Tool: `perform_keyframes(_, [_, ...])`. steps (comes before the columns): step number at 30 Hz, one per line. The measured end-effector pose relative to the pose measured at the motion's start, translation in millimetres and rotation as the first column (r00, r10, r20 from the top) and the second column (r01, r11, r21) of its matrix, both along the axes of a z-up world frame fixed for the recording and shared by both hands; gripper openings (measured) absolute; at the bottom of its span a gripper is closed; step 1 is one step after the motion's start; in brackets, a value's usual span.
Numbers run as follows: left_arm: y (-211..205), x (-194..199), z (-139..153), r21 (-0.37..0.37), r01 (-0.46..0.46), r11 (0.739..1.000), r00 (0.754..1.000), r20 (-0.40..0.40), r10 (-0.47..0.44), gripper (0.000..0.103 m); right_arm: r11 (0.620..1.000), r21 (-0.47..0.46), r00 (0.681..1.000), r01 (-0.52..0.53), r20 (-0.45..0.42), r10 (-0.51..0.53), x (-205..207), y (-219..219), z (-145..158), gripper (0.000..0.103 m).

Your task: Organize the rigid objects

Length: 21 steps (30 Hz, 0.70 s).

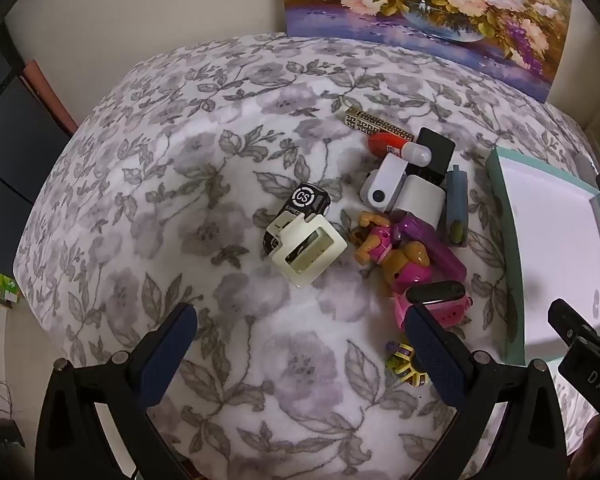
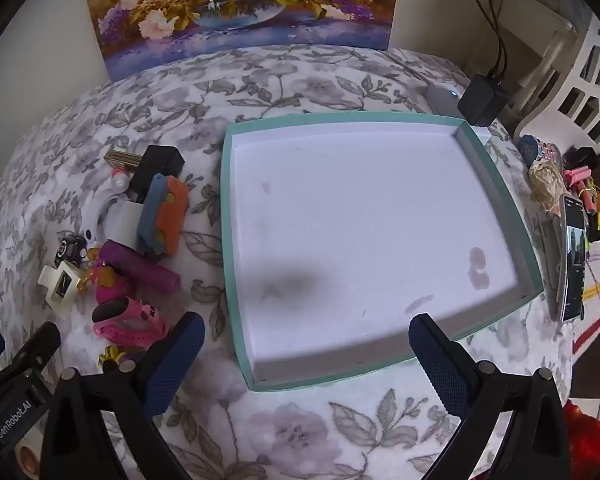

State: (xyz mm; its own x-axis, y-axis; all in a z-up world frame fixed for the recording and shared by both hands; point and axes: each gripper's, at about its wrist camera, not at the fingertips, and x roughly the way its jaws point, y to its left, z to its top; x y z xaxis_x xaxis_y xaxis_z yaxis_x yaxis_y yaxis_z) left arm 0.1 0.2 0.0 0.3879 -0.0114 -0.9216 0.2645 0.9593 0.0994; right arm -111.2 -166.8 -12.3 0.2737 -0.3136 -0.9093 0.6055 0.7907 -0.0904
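**Rigid objects piled left of the tray, nothing sorted, both grippers released**

Rigid objects (image 1: 404, 216) sit in one cluster on the floral tablecloth (image 1: 180, 184), just beside the left wall of the teal tray (image 2: 236, 280); the tray's white floor holds none of them. Left gripper (image 1: 300, 344) is spread wide and empty over bare cloth at the near edge, and its right finger (image 1: 432, 344) cuts off part of the pink smartwatch (image 1: 440, 296) and the small yellow-purple toy (image 1: 404, 362). Right gripper (image 2: 306, 346) is also released, grasping nothing, over the tray's near wall. Countable: one white clip (image 1: 308, 248) lying on one black toy car (image 1: 304, 204), one pink dog figure (image 1: 384, 248), one purple tube (image 1: 432, 248). The white and black pieces behind overlap, so their number is unclear. Clutter at the right edge of the table, including one phone (image 2: 572, 256), is partly cut off.
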Motion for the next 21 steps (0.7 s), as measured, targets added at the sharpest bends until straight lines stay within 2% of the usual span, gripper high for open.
perform_keyframes(9, [15.6, 2.5, -0.6, -0.014, -0.002, 1.000, 1.000, 0.000, 0.002, 0.103, 1.000, 0.001, 1.000, -0.009, 0.003, 0.009, -0.5, 1.5, 0.1, 0.103])
perform_keyframes(21, [15.6, 2.1, -2.4, -0.005, -0.021, 1.000, 1.000, -0.002, 0.021, 0.103, 1.000, 0.000, 1.000, -0.026, 0.001, 0.026, 0.0, 3.3, 1.5, 0.103])
